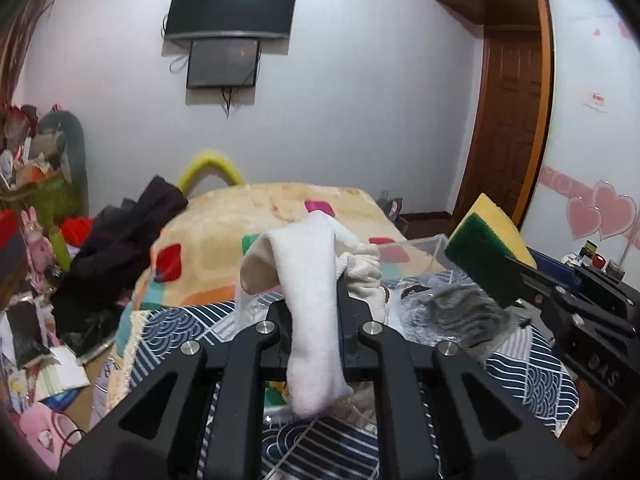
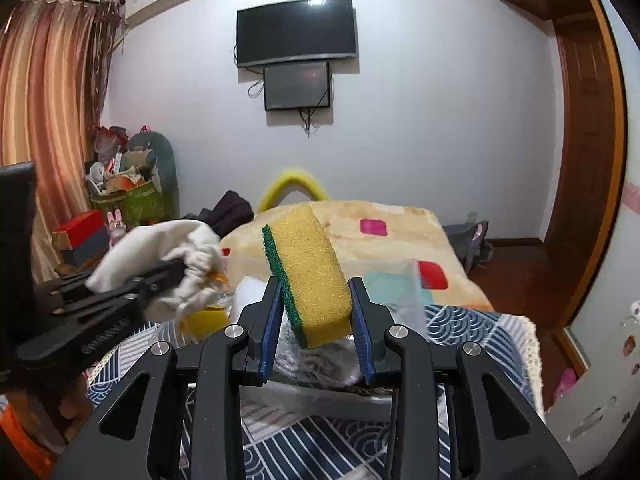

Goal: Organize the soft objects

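**Where things sit over the bed**

The left gripper (image 1: 312, 304) holds a sock (image 1: 310, 300) between its fingers, one end draped forward, the other hanging back toward the camera. To its right the right gripper (image 2: 316, 312) holds a sponge (image 2: 308, 280) upright and tilted. Both are raised above a clear box (image 1: 412, 256) that stands on a patterned cloth (image 1: 172, 332) on the bed (image 1: 224, 232). A furry item (image 1: 452, 312) lies in the box. Behind the bed, two screens (image 1: 232, 8) hang on the wall, one under the other. A heap of clothes (image 1: 116, 248) lies at the bed's left edge.
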A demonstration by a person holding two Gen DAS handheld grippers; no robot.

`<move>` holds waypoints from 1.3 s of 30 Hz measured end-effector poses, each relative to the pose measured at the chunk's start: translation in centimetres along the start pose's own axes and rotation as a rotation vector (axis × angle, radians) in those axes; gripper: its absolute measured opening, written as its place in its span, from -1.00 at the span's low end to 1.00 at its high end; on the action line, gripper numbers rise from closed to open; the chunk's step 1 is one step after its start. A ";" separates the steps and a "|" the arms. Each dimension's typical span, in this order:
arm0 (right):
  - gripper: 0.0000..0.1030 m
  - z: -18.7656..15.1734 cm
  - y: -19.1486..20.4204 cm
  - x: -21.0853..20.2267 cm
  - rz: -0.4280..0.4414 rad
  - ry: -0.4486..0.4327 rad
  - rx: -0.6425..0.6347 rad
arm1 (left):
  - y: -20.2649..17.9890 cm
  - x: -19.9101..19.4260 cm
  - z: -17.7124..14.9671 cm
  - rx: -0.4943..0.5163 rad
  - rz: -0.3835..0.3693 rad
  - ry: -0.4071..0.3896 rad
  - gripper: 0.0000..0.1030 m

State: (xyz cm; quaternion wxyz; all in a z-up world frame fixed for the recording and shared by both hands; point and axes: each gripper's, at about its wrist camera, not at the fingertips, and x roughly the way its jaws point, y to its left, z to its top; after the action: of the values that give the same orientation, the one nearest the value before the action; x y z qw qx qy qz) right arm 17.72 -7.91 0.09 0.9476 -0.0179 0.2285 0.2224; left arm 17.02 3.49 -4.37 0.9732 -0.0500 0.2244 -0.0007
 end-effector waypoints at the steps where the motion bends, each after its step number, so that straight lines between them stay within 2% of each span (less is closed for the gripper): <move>1: -0.42 -0.1 0.1 0.5 -0.002 0.009 -0.003 | 0.1 0.7 -0.1 -0.005 -0.001 0.010 -0.79; 6: -0.42 -1.0 0.4 2.9 -0.027 0.060 -0.023 | 0.5 5.1 -0.9 -0.008 0.001 0.099 -0.78; 11: -0.40 -1.7 0.1 3.8 -0.018 0.105 -0.023 | 0.9 6.4 -2.1 -0.012 0.004 0.129 -0.46; 12: -0.37 -1.7 0.0 3.7 -0.018 0.111 -0.028 | 1.1 6.4 -2.3 -0.014 0.000 0.132 -0.43; 14: -0.11 -1.6 0.0 3.3 -0.017 0.113 -0.032 | 1.3 6.2 -2.3 -0.023 -0.006 0.136 -0.29; 17: 0.02 -1.4 -0.1 2.5 -0.017 0.094 -0.029 | 1.4 5.6 -2.3 -0.045 -0.026 0.132 -0.17; 22: 0.06 -0.7 -0.5 1.1 -0.003 0.062 -0.021 | 1.2 3.5 -2.0 -0.036 -0.031 0.093 0.06; 27: 0.17 0.1 -0.9 -1.6 0.004 -0.003 -0.013 | 0.8 0.6 -1.4 -0.020 -0.035 0.024 0.15; 32: 0.41 0.7 -0.8 -4.2 0.017 -0.069 -0.003 | 0.4 -3.0 -0.7 -0.020 -0.054 -0.046 0.31; 36: 0.50 1.1 -0.7 -6.2 0.029 -0.118 0.003 | 0.0 -5.8 -0.4 -0.015 -0.064 -0.103 0.43; 37: 0.59 1.2 -0.7 -6.7 0.032 -0.131 0.005 | -0.1 -6.4 -0.3 -0.014 -0.064 -0.113 0.48; 39: 0.62 1.2 -0.6 -7.4 0.034 -0.154 0.005 | -0.3 -7.8 -0.3 -0.011 -0.067 -0.139 0.59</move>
State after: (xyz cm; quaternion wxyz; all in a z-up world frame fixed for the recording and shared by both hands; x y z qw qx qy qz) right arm 12.57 -11.33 4.44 0.9585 0.0054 0.1555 0.2387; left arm 9.93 3.32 -1.19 0.9856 -0.0626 0.1543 -0.0285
